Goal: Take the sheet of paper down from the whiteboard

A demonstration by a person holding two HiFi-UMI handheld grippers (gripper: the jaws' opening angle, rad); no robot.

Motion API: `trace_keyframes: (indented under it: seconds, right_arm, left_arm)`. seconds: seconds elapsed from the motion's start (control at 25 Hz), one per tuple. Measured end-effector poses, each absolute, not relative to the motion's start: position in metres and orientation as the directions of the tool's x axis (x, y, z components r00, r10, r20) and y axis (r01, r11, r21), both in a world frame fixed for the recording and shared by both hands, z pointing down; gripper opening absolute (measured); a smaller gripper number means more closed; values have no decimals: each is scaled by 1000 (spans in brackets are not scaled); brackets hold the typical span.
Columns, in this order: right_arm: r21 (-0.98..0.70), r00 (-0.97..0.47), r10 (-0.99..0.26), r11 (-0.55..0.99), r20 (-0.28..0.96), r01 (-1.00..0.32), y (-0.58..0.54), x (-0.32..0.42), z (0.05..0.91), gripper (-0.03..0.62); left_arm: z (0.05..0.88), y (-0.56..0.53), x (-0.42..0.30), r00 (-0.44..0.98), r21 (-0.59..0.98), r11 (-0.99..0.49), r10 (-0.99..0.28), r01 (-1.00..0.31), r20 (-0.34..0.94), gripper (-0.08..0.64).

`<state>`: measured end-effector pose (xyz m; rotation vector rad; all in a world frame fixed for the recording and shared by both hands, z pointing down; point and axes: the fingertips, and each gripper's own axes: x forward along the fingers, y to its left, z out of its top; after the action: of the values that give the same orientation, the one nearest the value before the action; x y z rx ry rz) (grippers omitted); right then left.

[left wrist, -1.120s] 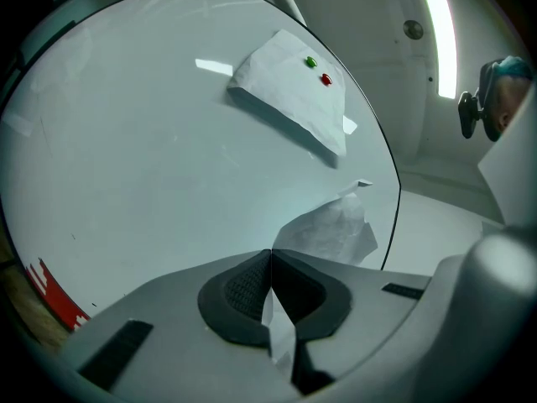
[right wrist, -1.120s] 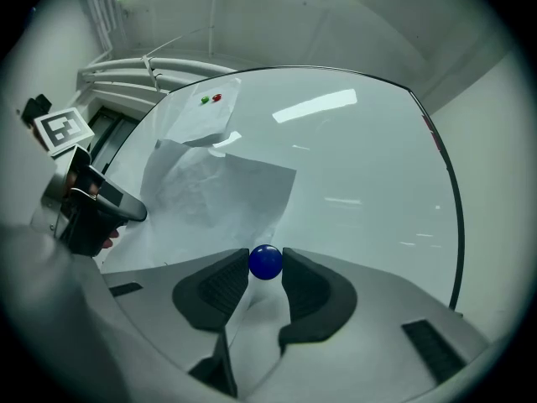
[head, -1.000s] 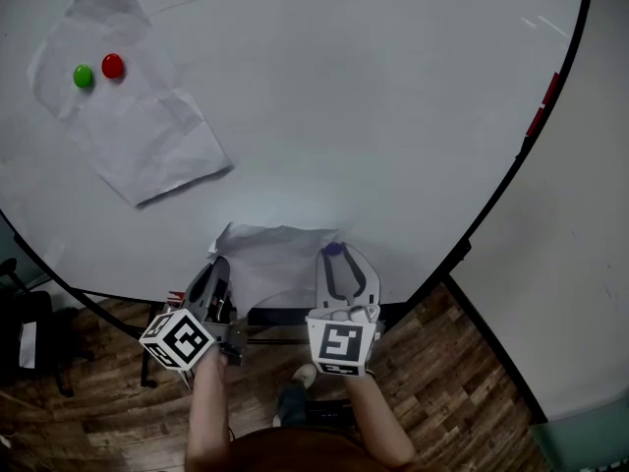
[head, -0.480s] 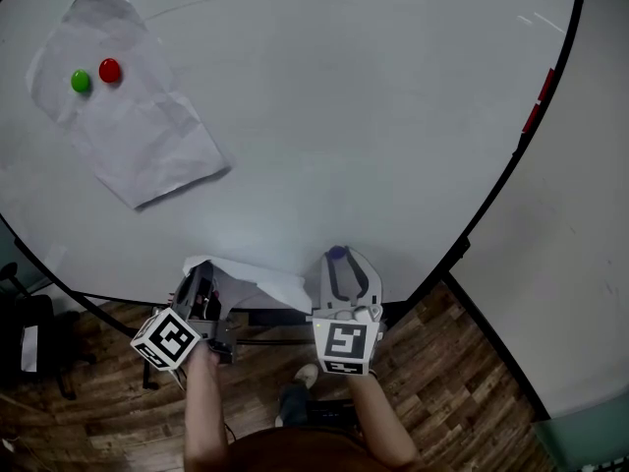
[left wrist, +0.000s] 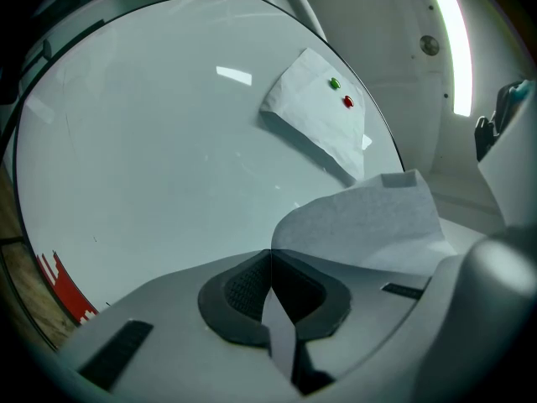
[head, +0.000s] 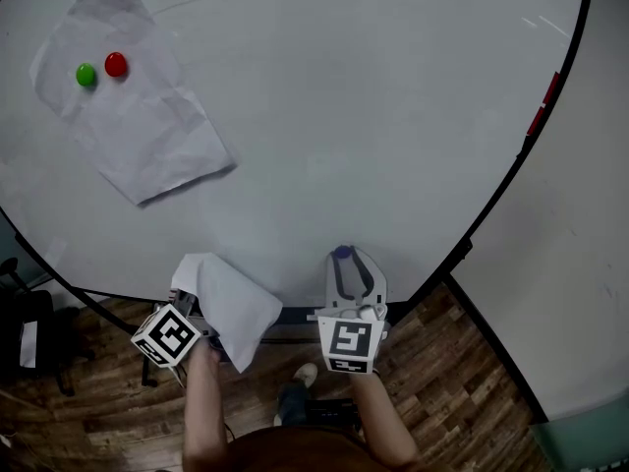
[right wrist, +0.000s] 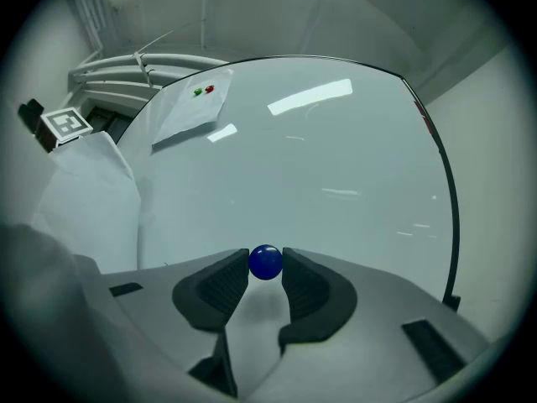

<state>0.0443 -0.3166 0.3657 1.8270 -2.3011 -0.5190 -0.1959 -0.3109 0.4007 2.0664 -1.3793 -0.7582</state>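
Note:
My left gripper (head: 200, 298) is shut on a white sheet of paper (head: 234, 308), which has come away from the whiteboard (head: 373, 116) and droops over the gripper near the board's lower edge. In the left gripper view the pads (left wrist: 243, 288) pinch the sheet (left wrist: 369, 225), which curls off to the right. My right gripper (head: 342, 261) is shut on a small blue magnet (head: 340, 253), seen between its pads (right wrist: 220, 285) as a blue ball (right wrist: 266, 262) close to the board. A second, crumpled sheet (head: 138, 126) stays on the board at upper left under a green magnet (head: 85, 74) and a red magnet (head: 116, 64).
Red markings (head: 543, 101) sit on the board's black frame at the right. A grey wall (head: 580, 283) lies beyond it. Wooden floor (head: 452, 382) shows below the board, with a dark chair (head: 25, 337) at the far left.
The left gripper drew the sheet leftwards and off the board; the sheet, flat on the board before, now hangs folded over that gripper. The right gripper with the blue magnet has stayed put.

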Motion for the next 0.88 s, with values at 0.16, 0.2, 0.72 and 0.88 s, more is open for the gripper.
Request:
trace_keyframes:
  seconds: [0.16,0.2,0.72,0.88]
  right_arm:
    - [364,-240,-966,191,-92,-911,-317,45,365,137]
    - [363,-239,-966,191,-93,-912,-317,45,365,137]
    - [362,-244,-965,195,-93,-912,-317,46,365,135]
    - [356,-244,-965,196,-95,-914,-316,47,366,135]
  left_arm:
    - [395,-311,-191,328,701,-349,-929,-622,-171,25]
    - [393,-311,-190,331,702,-355,-927,-617,-179,25]
    - [398,-312,-191,324,699,-337,-933,-631,-157,25]
    - [394,-312,-186,330,708,-347,-929,-615,-168,25]
